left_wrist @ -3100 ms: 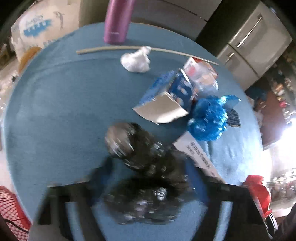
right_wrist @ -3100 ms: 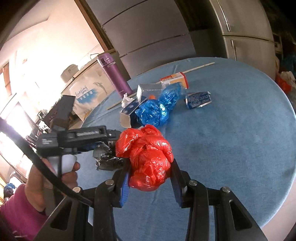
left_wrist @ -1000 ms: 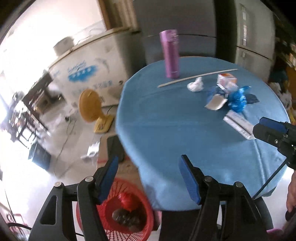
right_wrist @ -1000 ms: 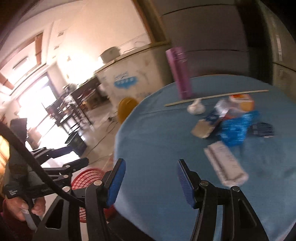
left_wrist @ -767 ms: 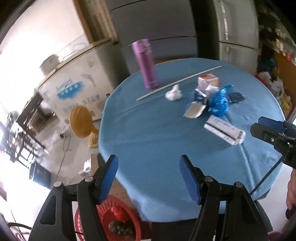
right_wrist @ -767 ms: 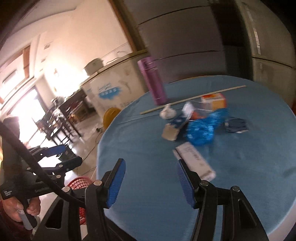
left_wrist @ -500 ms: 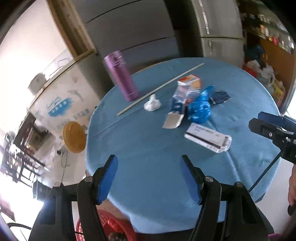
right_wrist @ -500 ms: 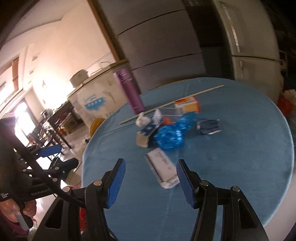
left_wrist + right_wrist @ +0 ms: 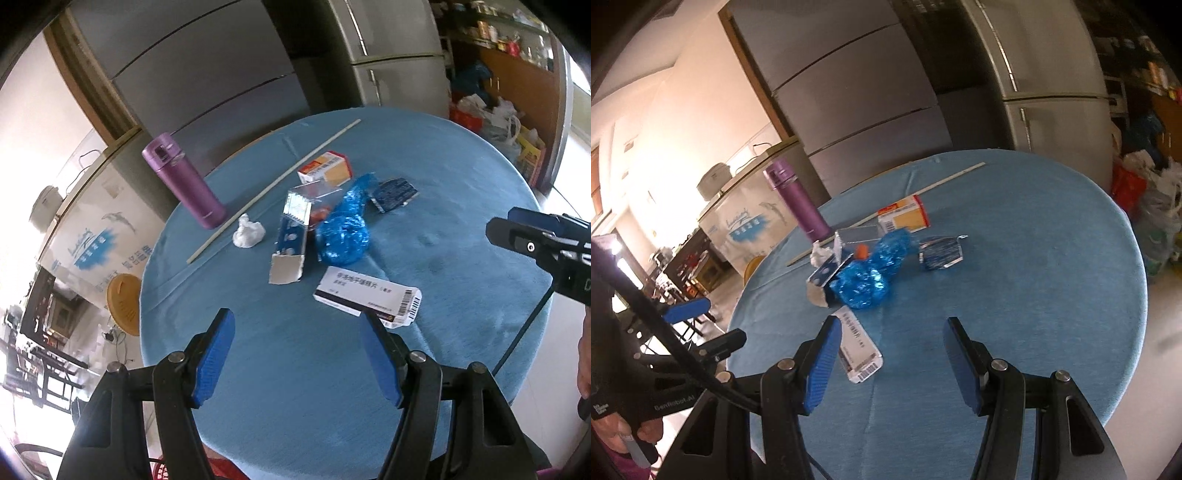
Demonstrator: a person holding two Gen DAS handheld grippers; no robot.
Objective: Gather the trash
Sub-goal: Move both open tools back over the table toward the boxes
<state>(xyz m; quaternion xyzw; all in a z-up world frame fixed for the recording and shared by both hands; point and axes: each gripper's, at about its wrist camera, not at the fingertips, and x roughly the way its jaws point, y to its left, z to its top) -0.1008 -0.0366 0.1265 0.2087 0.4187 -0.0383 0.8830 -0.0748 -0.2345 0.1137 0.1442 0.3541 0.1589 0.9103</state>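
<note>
Trash lies on the round blue table [image 9: 461,229]: a white medicine box [image 9: 367,296], a crumpled blue bag [image 9: 345,232], an opened blue carton [image 9: 290,240], a white tissue wad [image 9: 248,233], an orange-and-white box [image 9: 325,170] and a dark blue wrapper [image 9: 393,192]. My left gripper [image 9: 299,356] is open and empty, above the near table edge, just short of the medicine box. My right gripper [image 9: 892,360] is open and empty, with the medicine box [image 9: 857,343] beside its left finger and the blue bag [image 9: 866,277] beyond.
A purple flask [image 9: 184,184] stands at the table's far left, a long thin stick [image 9: 273,184] lies beside it. The red basket's rim [image 9: 162,469] shows below the table edge. Refrigerators [image 9: 1052,74] stand behind. Bags [image 9: 491,118] are piled on the floor at right.
Both grippers let go of their bags, which went into the red basket, and have swung back over the table. The trash pile is now nearer and centred in both views.
</note>
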